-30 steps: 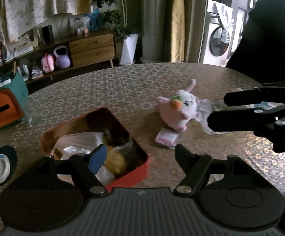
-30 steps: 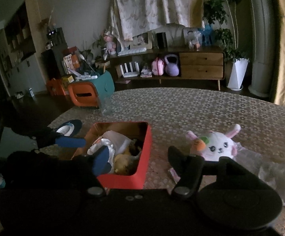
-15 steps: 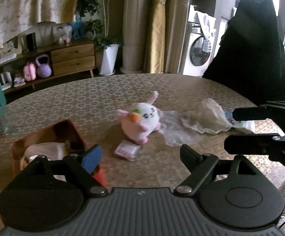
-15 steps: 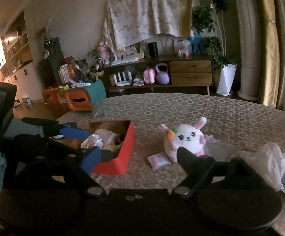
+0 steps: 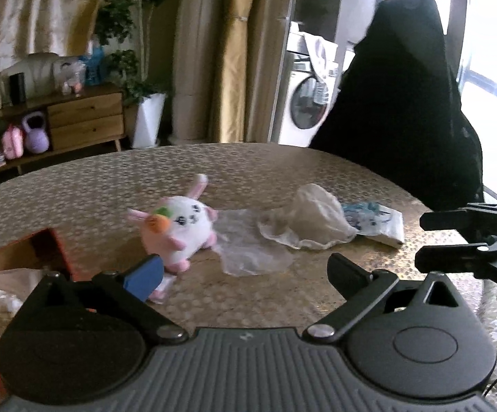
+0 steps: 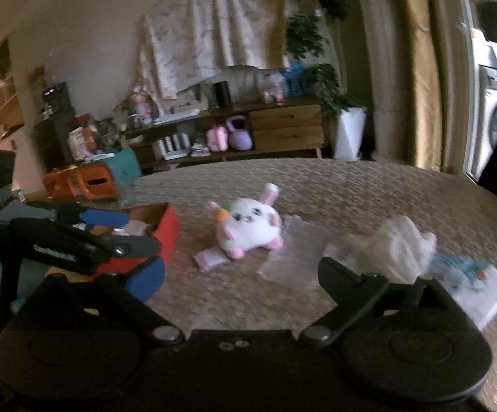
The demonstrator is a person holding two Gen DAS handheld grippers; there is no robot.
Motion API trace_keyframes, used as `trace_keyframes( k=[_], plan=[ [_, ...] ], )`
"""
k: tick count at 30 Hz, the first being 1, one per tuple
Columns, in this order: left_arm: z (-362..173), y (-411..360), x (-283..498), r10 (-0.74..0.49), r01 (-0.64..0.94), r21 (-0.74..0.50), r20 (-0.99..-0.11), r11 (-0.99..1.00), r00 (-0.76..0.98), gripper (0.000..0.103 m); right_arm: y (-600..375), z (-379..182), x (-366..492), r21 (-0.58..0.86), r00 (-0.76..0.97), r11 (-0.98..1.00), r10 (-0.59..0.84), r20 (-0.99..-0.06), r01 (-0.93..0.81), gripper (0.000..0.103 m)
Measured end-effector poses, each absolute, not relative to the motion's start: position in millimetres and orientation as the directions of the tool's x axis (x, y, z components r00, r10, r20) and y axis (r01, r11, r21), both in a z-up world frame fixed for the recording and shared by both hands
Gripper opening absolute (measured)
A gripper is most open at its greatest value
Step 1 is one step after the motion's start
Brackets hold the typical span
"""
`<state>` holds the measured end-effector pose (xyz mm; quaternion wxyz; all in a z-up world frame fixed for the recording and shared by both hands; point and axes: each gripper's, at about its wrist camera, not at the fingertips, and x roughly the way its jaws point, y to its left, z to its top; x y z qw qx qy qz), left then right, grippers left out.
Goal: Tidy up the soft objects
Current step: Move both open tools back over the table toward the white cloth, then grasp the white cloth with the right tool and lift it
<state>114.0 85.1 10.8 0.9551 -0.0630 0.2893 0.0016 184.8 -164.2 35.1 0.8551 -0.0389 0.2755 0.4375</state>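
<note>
A pink and white plush rabbit [image 5: 179, 228] lies on the patterned table [image 5: 282, 171], also in the right wrist view [image 6: 248, 225]. A small pink packet [image 6: 210, 260] lies just in front of it. A clear plastic sheet [image 5: 251, 245] and a crumpled white bag [image 5: 313, 221] lie to its right. A red box [image 6: 167, 230] with soft things inside stands at the left. My left gripper [image 5: 245, 271] is open and empty, above the table in front of the rabbit. My right gripper [image 6: 241, 271] is open and empty, near the plastic.
A flat printed white pack [image 5: 375, 219] lies at the table's right end. A black chair back [image 5: 403, 103] stands beyond the table's far right edge. A wooden sideboard [image 6: 282, 123] and a white planter [image 6: 349, 132] stand in the room behind.
Both views have swung right, away from the red box. The rabbit, the plastic and the white bag now lie ahead of both grippers. Both grippers stay open.
</note>
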Motion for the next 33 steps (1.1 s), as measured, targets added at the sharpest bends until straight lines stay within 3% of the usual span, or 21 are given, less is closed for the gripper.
trace_keyframes(
  k=[4, 18, 33],
  plan=[
    [4, 71, 127, -0.077, -0.003, -0.14, -0.562, 0.99, 0.823, 0.102, -193, 22, 200, 0.174, 0.514, 0.677, 0.678, -0.525, -0.715, 0.096],
    [-34, 44, 194, -0.039, -0.063, -0.149, -0.595, 0.987, 0.803, 0.102, -252, -8, 263, 0.138, 0.635, 0.813, 0.536, -0.556, -0.565, 0.096],
    [-90, 33, 260, 0.062, -0.132, -0.053, -0.673, 0.99, 0.737, 0.102, -209, -29, 332, 0.129, 0.59, 0.792, 0.542, -0.598, -0.597, 0.096]
  ],
)
